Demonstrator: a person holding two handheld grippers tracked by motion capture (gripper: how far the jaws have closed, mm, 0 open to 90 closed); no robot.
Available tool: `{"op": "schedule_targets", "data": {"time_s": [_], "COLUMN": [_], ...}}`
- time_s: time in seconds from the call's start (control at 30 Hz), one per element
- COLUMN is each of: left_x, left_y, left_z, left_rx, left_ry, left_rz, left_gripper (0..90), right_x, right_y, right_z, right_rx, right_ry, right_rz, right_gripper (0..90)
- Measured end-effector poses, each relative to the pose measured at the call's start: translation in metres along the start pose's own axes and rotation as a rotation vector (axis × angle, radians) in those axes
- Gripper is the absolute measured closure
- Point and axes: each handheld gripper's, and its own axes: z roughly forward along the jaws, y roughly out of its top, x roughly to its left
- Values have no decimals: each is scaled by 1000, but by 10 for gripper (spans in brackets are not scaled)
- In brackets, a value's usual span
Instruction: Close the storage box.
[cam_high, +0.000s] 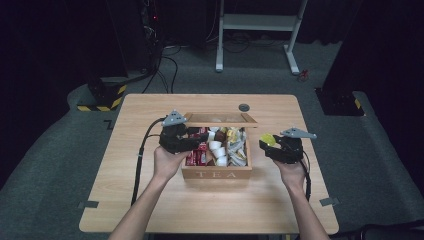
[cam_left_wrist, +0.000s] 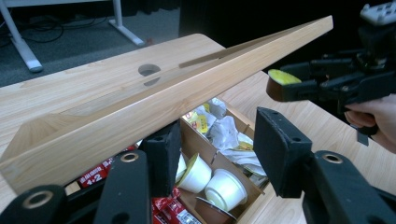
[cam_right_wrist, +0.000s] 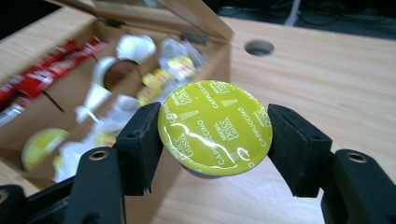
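You are working at a light wooden table (cam_high: 150, 200) with rounded corners, standing on grey carpet (cam_high: 45, 165). A round cable hole (cam_high: 244, 107) sits near its far edge, slightly right of centre. Directly on the tabletop rests one thing: a wooden box (cam_high: 216, 174) marked TEA on its near wall (lid raised), placed about mid-table. The wood to the left, right and near side of the box is bare.

A yellow-lidded coffee capsule (cam_right_wrist: 215, 127) sits pinched between the right gripper's (cam_right_wrist: 215, 135) jaws, lid up. It hangs just right of the open wooden tea box (cam_high: 216, 174).
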Motion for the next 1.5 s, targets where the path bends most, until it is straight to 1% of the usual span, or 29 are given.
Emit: {"op": "schedule_targets", "data": {"time_s": [0.03,0.07,0.13,0.2,0.27,0.4,0.53,0.57,0.63,0.7,0.8,0.87,0.93,0.97,1.0,1.07,1.1,1.17,1.27,1.4,1.43,1.5], "left_x": [0,0,0,0,0,0,-1,-1,-1,-1,-1,-2,-2,-2,-1,-1,-1,-2,-2,-2,-2,-2], "left_y": [0,0,0,0,-1,-2,-3,-3,-4,-4,-5,-6,-7,-7,-7,-6,-7,-8,-8,-10,-10,-10], "left_z": [0,0,0,0,0,0,-1,-1,-1,-1,0,0,-1,-1,-1,-1,-1,-1,-1,-1,-1,-1], "left_rx": [1,1,6,5,0,5,9,9,10,10,10,8,12,12,12,11,9,9,11,16,17,20], "left_ry": [0,0,-6,-6,-3,-7,-7,-7,-7,-8,-1,-7,-6,-6,-11,-11,-10,-7,-9,-12,-13,-13], "left_rz": [-3,-3,0,3,5,9,7,7,8,6,11,4,11,11,11,11,11,14,18,19,19,20], "left_gripper": [517,516,516,518,515,517,517,518,518,519,518,518,523,525,525,524,523,524,525,528,528,526], "right_x": [-3,-6,-9,-12,-13,-18,-19,-19,-19,-19,-19,-19,-20,-20,-20,-19,-19,-20,-21,-22,-22,-23], "right_y": [-2,-5,-10,-13,-17,-22,-29,-29,-31,-33,-36,-39,-43,-43,-45,-47,-49,-50,-50,-50,-50,-50], "right_z": [0,1,3,4,7,13,21,21,26,31,36,39,43,43,46,47,49,50,51,50,49,49], "right_rx": [3,7,21,26,34,51,78,78,98,103,118,127,146,146,152,157,172,171,168,157,158,155], "right_ry": [-4,-7,-19,-27,-34,-51,-60,-60,-65,-61,-64,-72,-85,-85,-105,-111,-128,-136,-125,-92,-85,-81], "right_rz": [12,37,52,47,62,74,74,74,73,74,65,70,75,75,65,62,44,44,54,63,73,69], "right_gripper": [383,383,383,383,383,383,382,382,382,382,381,381,380,380,380,379,377,374,354,325,319,314]}}
